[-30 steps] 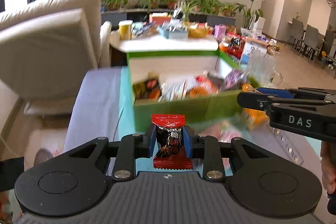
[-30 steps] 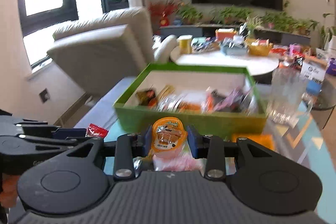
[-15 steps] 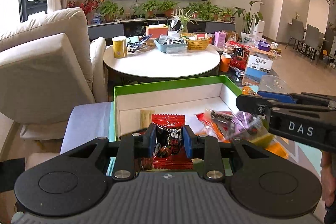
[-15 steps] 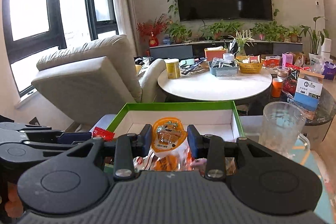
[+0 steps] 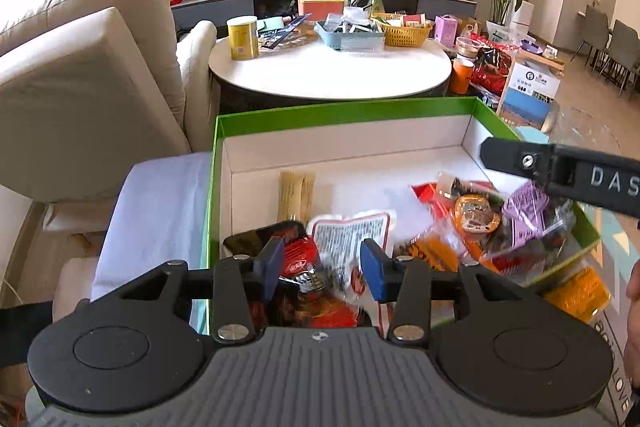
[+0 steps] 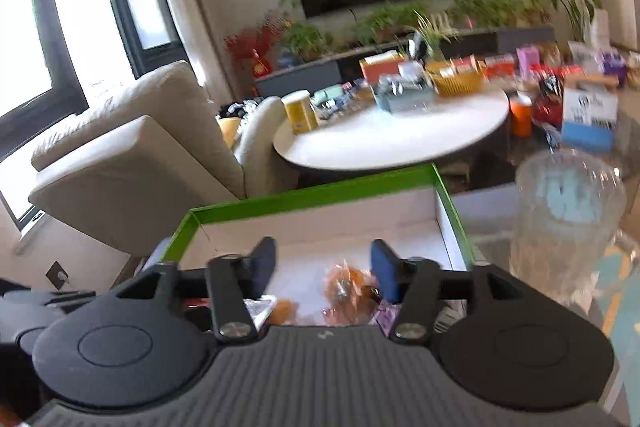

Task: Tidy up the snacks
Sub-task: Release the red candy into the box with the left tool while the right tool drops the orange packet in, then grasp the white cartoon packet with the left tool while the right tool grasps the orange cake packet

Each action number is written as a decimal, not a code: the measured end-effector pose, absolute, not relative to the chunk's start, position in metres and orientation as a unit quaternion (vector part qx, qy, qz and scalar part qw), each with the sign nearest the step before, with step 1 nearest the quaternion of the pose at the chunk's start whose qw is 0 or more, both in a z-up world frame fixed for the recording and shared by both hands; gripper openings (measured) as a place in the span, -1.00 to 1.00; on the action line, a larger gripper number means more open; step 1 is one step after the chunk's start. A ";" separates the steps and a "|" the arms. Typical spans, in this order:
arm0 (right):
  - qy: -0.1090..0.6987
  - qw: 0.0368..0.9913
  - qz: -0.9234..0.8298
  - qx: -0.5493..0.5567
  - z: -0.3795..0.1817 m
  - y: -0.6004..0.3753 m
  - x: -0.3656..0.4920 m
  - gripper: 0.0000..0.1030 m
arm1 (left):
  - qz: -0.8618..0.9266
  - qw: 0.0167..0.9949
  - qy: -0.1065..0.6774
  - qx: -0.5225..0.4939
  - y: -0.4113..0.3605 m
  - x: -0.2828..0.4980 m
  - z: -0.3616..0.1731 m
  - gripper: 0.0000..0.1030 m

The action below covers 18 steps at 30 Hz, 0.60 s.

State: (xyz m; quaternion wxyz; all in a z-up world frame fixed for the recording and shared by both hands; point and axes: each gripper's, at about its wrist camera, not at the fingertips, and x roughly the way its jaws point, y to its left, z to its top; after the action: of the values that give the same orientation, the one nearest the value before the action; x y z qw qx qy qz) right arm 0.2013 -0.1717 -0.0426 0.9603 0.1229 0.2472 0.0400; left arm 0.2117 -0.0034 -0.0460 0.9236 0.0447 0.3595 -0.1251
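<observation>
A green box (image 5: 344,109) with white inner walls holds several snack packets. My left gripper (image 5: 322,269) is open over the box's near left corner. The red and black candy packet (image 5: 298,263) lies loose below it among the other snacks. My right gripper (image 6: 322,271) is open over the same box (image 6: 304,197). The orange jelly packet (image 6: 348,289) lies below it inside the box, blurred. The right gripper's arm (image 5: 568,175) crosses the box's right side in the left wrist view.
A clear glass mug (image 6: 568,223) stands right of the box. An orange packet (image 5: 576,293) lies outside the box at its near right. A round white table (image 5: 328,69) with baskets and a yellow can (image 5: 242,37) is behind. A beige armchair (image 5: 84,79) stands left.
Both grippers moved forward over the box and opened. The red candy packet and the orange jelly packet dropped from the jaws into the box.
</observation>
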 end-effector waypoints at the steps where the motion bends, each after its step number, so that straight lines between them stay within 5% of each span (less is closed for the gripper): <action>1: 0.246 0.960 0.038 0.126 -0.043 -0.173 0.199 0.17 | -0.124 0.925 0.358 0.044 -0.002 0.208 -0.045 -0.22; 13: 0.219 0.973 -0.036 0.068 -0.049 -0.205 0.125 0.19 | -0.130 0.932 0.337 0.029 0.028 0.147 -0.029 -0.03; 18: 0.292 0.951 -0.045 0.087 -0.071 -0.218 0.117 0.19 | -0.130 0.918 0.375 0.018 0.028 0.139 -0.046 -0.03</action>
State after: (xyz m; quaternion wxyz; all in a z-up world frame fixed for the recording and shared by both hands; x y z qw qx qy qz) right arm 0.1168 -0.2177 -0.0712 0.9513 0.0865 0.2924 -0.0446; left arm 0.1392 0.0278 -0.0460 0.9178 0.0183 0.3749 -0.1296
